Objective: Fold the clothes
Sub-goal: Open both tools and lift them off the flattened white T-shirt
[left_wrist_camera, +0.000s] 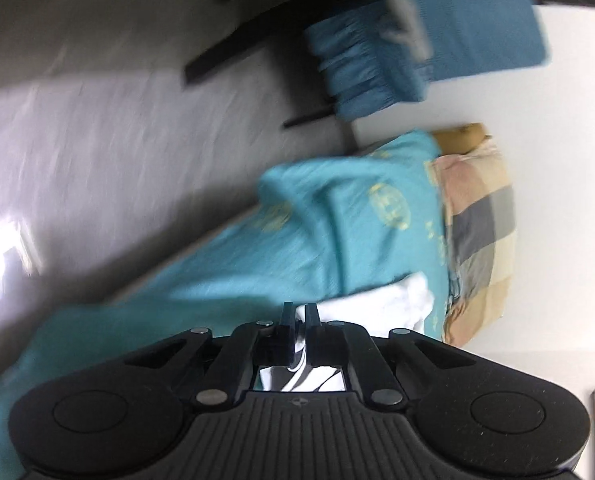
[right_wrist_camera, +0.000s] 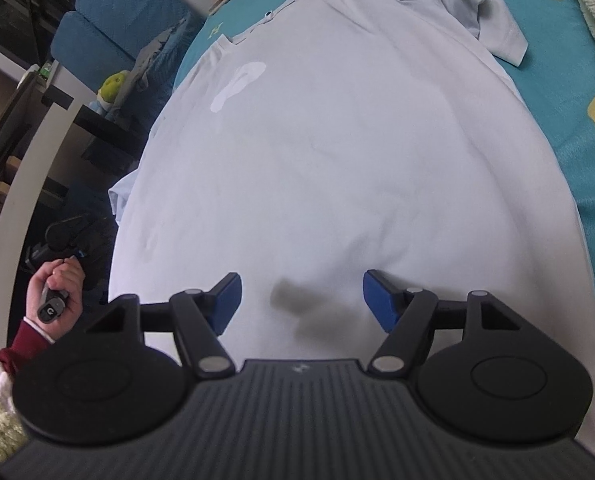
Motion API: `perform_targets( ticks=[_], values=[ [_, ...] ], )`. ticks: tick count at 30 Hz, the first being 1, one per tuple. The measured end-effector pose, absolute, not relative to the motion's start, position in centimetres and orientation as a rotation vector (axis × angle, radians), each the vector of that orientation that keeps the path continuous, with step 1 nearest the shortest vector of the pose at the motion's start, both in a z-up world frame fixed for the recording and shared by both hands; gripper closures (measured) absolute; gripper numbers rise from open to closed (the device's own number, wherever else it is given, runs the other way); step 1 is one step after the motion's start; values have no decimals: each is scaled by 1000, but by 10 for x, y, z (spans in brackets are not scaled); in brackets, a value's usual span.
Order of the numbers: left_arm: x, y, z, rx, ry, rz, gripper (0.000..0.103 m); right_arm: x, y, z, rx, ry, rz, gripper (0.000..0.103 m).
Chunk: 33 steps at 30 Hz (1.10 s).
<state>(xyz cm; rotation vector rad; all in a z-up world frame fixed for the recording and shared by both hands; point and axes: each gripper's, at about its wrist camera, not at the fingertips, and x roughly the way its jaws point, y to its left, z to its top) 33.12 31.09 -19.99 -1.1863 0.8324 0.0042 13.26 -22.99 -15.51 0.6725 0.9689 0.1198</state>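
Left gripper (left_wrist_camera: pixel 299 312) had its jaws pinched shut on a fold of the white polo shirt (left_wrist_camera: pixel 381 300); white cloth showed between the fingers (left_wrist_camera: pixel 287 316) and bunched just past them toward 2 o'clock. Left wrist view was motion-blurred. The shirt edge lay on a teal bedsheet (left_wrist_camera: pixel 325 232) with yellow prints; a checked pillow (left_wrist_camera: pixel 481 224) sat at 3 o'clock of the sheet, and a blue chair (left_wrist_camera: pixel 417 48) at 12 to 1 o'clock.

Right gripper (right_wrist_camera: pixel 301 300) was spread wide, blue pads (right_wrist_camera: pixel 227 300) apart, nothing between them, hovering just over the shirt's lower body. In the right wrist view the white polo shirt (right_wrist_camera: pixel 337 140) lay flat across the teal bedsheet (right_wrist_camera: pixel 557 100), collar at 12 o'clock, one sleeve folded at 1 o'clock. The person's left hand (right_wrist_camera: pixel 57 288), red sleeve cuff, gripped a handle at 9 o'clock beside the shirt edge.
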Motion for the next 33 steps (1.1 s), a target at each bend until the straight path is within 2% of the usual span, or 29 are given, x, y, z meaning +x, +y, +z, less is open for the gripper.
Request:
perform_targets(
  ticks=[9,12,15,21,22,24,26,33],
  values=[
    [388,334,-104,-903,618,62,100,131,-228,-152,656,952,119,32],
    [423,326,-98,-769,610,98,100,134,-227,-149,634,929,123,32],
    [454,311,-118,-672,659,147,100,139,-225,-147,607,902,125,32],
    [468,294,-165,-684,736,135,99,143,-223,-143,564,855,120,32],
    [463,290,-161,-654,740,117,97,143,-223,-141,561,845,120,32],
    [453,281,-152,-588,747,79,85,142,-223,-138,554,821,120,32],
    [435,273,-134,-498,737,60,62,140,-224,-132,542,791,117,32],
    [339,229,-75,-390,699,-76,53,130,-235,-111,530,679,89,32]
  ],
)
